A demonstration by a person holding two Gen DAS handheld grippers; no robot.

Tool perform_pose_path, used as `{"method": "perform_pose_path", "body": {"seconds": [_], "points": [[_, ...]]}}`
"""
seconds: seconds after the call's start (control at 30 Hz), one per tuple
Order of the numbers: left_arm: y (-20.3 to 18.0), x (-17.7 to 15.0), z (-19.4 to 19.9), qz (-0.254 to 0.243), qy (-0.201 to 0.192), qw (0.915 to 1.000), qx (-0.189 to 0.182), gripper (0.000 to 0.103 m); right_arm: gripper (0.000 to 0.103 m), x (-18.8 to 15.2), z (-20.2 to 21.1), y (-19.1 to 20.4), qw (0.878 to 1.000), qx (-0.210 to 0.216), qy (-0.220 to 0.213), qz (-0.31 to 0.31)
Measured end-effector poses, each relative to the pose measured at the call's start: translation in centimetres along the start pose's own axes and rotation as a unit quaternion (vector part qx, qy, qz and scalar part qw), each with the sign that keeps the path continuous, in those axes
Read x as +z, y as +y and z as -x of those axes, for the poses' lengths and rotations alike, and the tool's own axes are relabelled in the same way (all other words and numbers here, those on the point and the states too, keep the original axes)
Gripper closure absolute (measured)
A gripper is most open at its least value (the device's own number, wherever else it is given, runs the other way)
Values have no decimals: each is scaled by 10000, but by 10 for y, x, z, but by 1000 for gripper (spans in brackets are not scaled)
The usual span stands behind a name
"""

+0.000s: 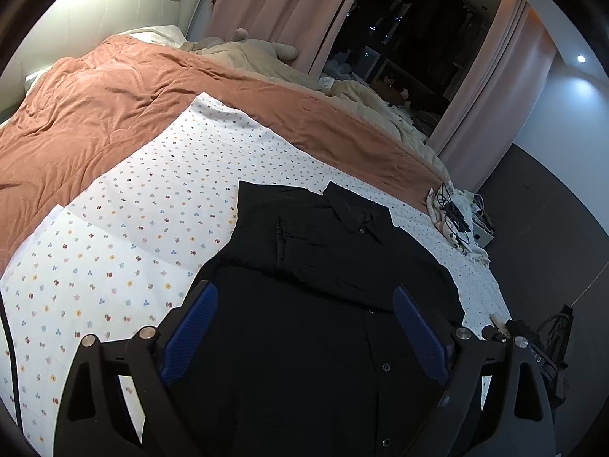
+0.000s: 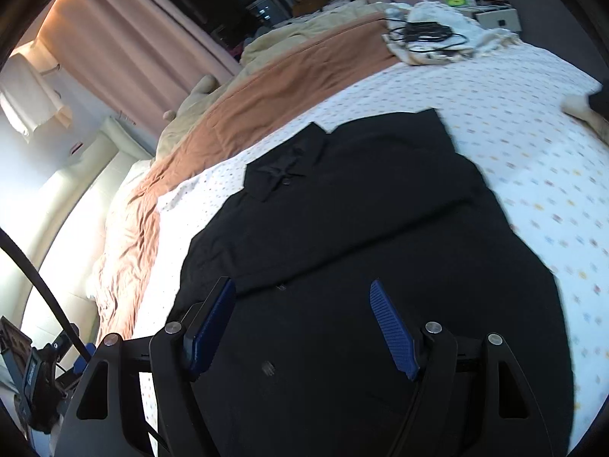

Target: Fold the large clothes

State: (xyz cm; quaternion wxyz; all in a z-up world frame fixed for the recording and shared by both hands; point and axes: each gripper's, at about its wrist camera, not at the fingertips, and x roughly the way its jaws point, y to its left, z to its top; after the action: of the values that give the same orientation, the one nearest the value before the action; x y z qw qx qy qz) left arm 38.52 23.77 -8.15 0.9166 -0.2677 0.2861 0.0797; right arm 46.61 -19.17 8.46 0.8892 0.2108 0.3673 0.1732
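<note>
A black button-up shirt (image 1: 323,285) lies flat on the white dotted sheet (image 1: 133,236), collar away from me, with both sleeves folded in over the body. My left gripper (image 1: 304,293) hovers over the shirt's lower body, open and empty, blue pads wide apart. In the right wrist view the same shirt (image 2: 361,228) lies with its collar at the upper left. My right gripper (image 2: 302,289) is open and empty above the shirt's lower part.
An orange-brown duvet (image 1: 114,95) and a beige blanket (image 1: 247,57) cover the far side of the bed. A cloth with tangled black cables (image 2: 426,34) and a small box (image 2: 498,19) sit at the bed corner. Pink curtains (image 1: 285,0) hang behind.
</note>
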Motion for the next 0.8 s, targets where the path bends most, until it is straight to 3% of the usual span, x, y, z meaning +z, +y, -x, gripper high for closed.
{"method": "perform_pose_path", "body": {"seconds": [0.23,0.37,0.67,0.8], "points": [[5,-41,32,-121,201,9997,103,8,31,-31,72,-32,9991,-112,-272,-303],[18,-58,55,-125,279,9992,260,13,31,-50,110,-52,9984,-238,-349,-378],[54,-97,90,55,506,9976,468,28,31,-78,162,-86,9988,-366,-155,-275],[65,-112,94,134,645,9967,480,29,31,-89,176,-104,9990,-335,-5,-303]]}}
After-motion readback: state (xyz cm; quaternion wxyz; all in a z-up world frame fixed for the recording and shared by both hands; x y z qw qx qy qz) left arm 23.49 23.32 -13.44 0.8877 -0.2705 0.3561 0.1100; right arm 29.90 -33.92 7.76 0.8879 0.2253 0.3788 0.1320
